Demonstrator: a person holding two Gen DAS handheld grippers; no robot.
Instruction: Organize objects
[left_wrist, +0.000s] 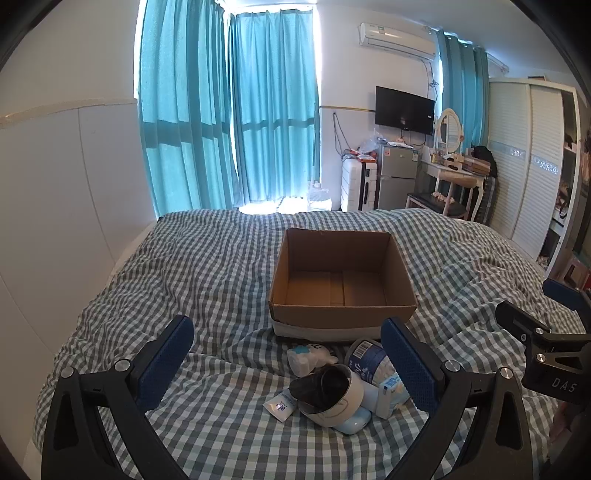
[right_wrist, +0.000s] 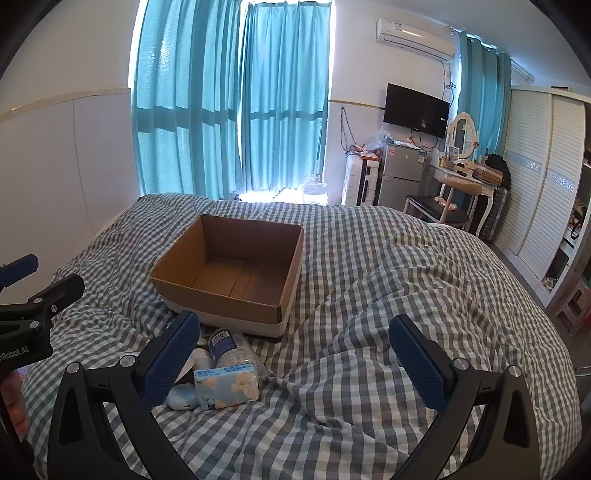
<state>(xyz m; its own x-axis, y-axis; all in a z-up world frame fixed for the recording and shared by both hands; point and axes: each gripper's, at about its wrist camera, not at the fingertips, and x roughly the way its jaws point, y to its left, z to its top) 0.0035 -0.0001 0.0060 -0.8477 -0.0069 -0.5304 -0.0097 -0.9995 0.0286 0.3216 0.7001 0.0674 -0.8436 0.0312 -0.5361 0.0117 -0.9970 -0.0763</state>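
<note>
We see the cardboard box (left_wrist: 341, 280) sitting open-topped on the bed (left_wrist: 184, 266), and it has nothing inside, so by our read the organizing has not begun: every item is left to move. The clutter lies in a tight pile just in front of the box's near wall. In it: a white mug (left_wrist: 332, 398) on its side with something dark stuffed in its mouth, a clear round tub (right_wrist: 231, 347) with a blue barcode label, a soft tissue pack (right_wrist: 227, 384) printed with pale flowers, a small white figurine (left_wrist: 306, 360), a flat sachet (left_wrist: 280, 404), and a smooth pale-blue rounded case (right_wrist: 181, 398) under the mug.

Box is plain brown corrugated board, square, stiff walls, white band at base. Bed cover is rumpled grey-and-white gingham, soft and creased.

Left gripper (left_wrist: 288, 363) has jaws wide apart, hovering over the pile, gripping nothing. Right gripper (right_wrist: 295, 363) is likewise spread, empty, over bare cover beside the pile.
</note>
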